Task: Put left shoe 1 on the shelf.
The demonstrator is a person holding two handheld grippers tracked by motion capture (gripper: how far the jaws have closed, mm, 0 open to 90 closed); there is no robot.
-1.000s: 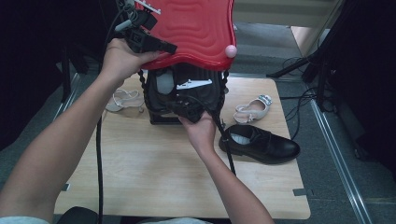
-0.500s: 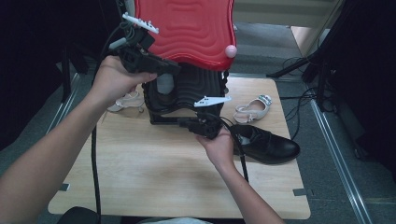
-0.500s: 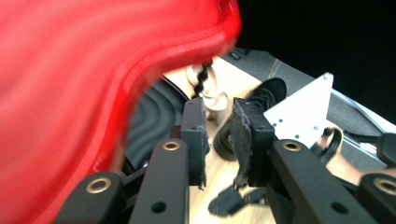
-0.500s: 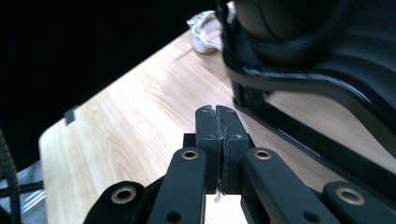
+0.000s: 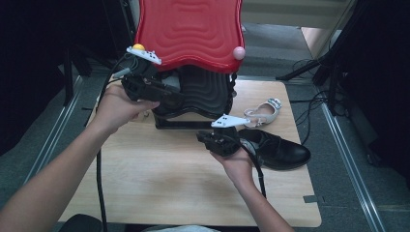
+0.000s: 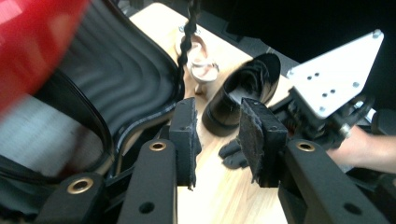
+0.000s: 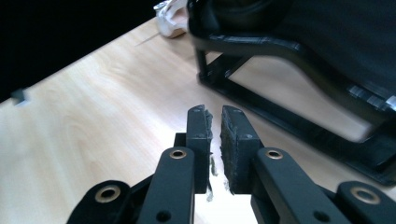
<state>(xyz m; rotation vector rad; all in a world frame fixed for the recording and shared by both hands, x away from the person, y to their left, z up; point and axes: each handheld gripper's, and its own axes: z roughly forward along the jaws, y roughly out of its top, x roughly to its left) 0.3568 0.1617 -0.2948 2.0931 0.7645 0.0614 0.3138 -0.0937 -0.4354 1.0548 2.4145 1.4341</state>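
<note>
Backing off the red-topped stand [image 5: 193,34] looks like the step in hand. Draw both tools straight clear so no pad snags its black frame.

Nearest you, the right gripper [image 5: 207,138] hovers over the table [image 5: 145,183], just beside the stand's base rail. Its jaws have just been opening but are only a slit apart, with nothing between them. Widen them well before you go for anything.

Further in, the left gripper [image 5: 178,99] sits at the stand's left side. Its jaws have also just been opening, now roughly half apart and empty.

The stand is at the far middle of the table. The black shoe [image 5: 278,151] lies to its right, with the white sandal [image 5: 263,112] beyond that.

The right gripper view gives the pad gap [image 7: 214,116] and a pale thing [image 7: 170,16] past the frame's far corner – the high view has your left hand covering that spot. The left gripper view looks into the shoe's opening [image 6: 250,86] and catches a chain [image 6: 187,32] hanging off the stand.
</note>
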